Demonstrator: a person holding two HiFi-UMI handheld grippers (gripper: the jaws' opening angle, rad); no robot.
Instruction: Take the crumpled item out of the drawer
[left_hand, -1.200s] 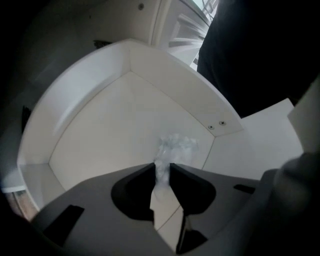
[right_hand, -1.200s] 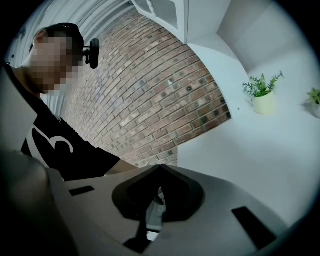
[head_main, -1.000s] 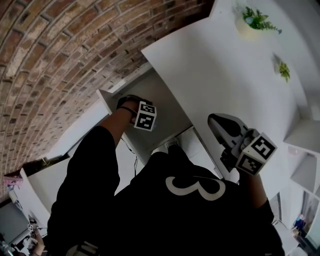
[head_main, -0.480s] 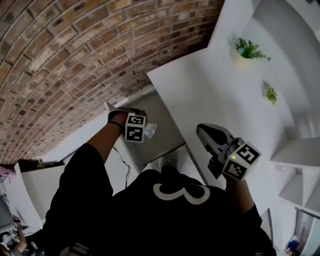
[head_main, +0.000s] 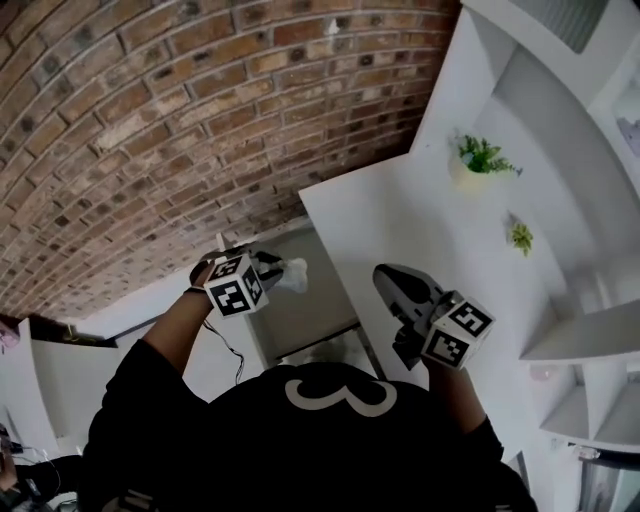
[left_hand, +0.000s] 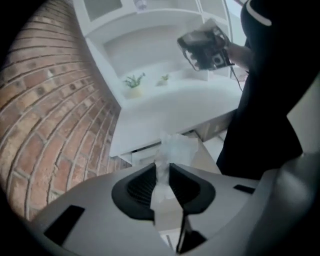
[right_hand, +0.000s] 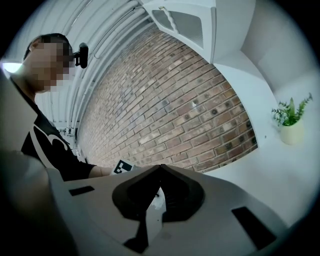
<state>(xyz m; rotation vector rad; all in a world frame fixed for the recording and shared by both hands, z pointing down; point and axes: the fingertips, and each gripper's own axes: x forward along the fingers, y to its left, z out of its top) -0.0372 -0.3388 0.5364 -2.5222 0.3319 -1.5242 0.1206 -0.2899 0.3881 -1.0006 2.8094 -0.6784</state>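
Observation:
The crumpled white item (head_main: 294, 275) is pinched between the pads of my left gripper (head_main: 272, 270), which is shut on it. It hangs above the open drawer (head_main: 305, 310), next to the brick wall. In the left gripper view the crumpled item (left_hand: 173, 150) sticks up out of the left gripper (left_hand: 162, 172), with the drawer front (left_hand: 150, 149) below it. My right gripper (head_main: 392, 285) hovers over the white countertop (head_main: 440, 240) beside the drawer. In the right gripper view its jaws (right_hand: 160, 170) meet at the tips with nothing between them.
Two small potted plants (head_main: 476, 160) (head_main: 519, 237) stand at the back of the countertop, with white shelves (head_main: 575, 340) to the right. A brick wall (head_main: 150, 120) runs along the drawer's left side. The person's dark shirt (head_main: 320, 440) fills the near edge.
My left gripper has risen out of the drawer with the crumpled item, which now shows clear above it. The right gripper has stayed shut over the countertop.

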